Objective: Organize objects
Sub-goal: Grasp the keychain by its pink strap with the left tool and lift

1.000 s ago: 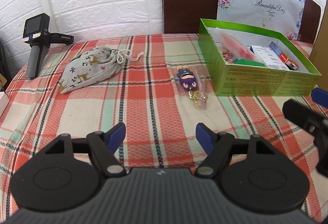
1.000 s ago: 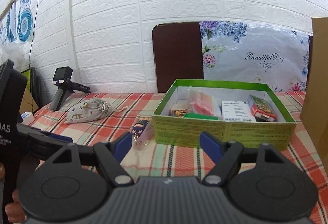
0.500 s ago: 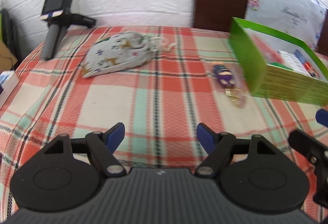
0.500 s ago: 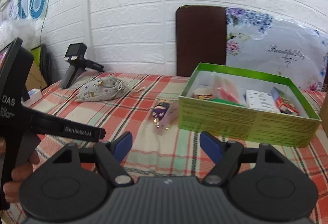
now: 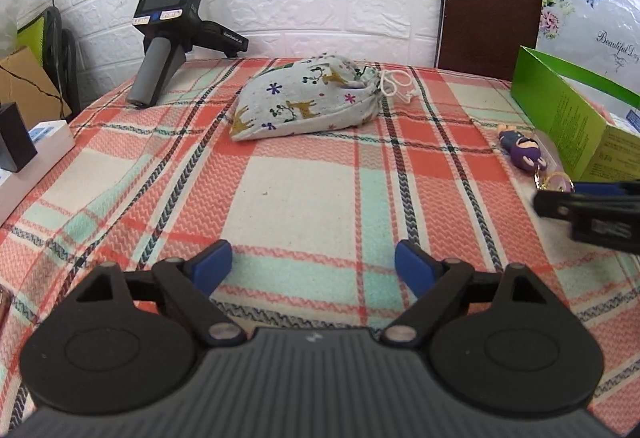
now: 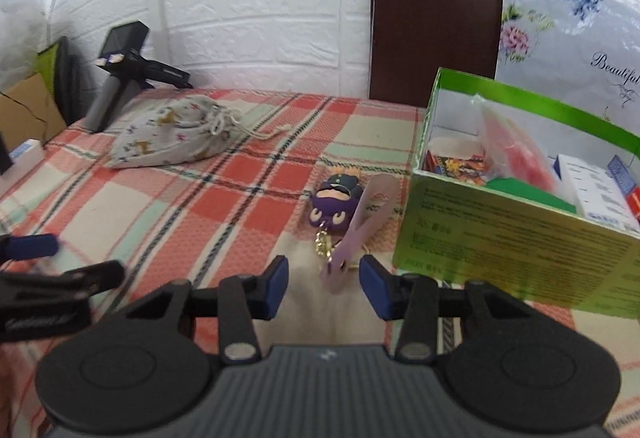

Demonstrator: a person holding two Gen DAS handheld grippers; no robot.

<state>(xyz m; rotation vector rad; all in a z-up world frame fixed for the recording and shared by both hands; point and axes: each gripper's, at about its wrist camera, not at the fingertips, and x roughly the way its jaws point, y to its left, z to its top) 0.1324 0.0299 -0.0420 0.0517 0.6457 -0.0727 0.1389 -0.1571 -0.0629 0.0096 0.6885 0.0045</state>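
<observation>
Plaid red-and-mint tablecloth (image 5: 296, 197) lies bare between the left gripper (image 5: 312, 264), fingers wide apart, and the far printed drawstring cloth pouch (image 5: 308, 103). Right gripper (image 6: 323, 284), fingers apart and empty, frames the purple cartoon keychain (image 6: 336, 199), which lies just left of the green cardboard box's (image 6: 516, 238) near-left corner.

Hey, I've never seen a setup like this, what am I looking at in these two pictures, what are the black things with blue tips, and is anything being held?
No robot here: a person holds a two-finger gripper in each hand, each with a fisheye camera looking forward along its fingers. One picture is from the left gripper, the other from the right gripper. The blue tips are finger pads. Both grippers are open and hold nothing.

On the plaid tablecloth lie a printed drawstring pouch and a purple character keychain with a pale pink tag; the right gripper's fingers flank the tag's near end. Beside it stands a green box already holding small packages. A spare handheld gripper device rests at the back.
</observation>
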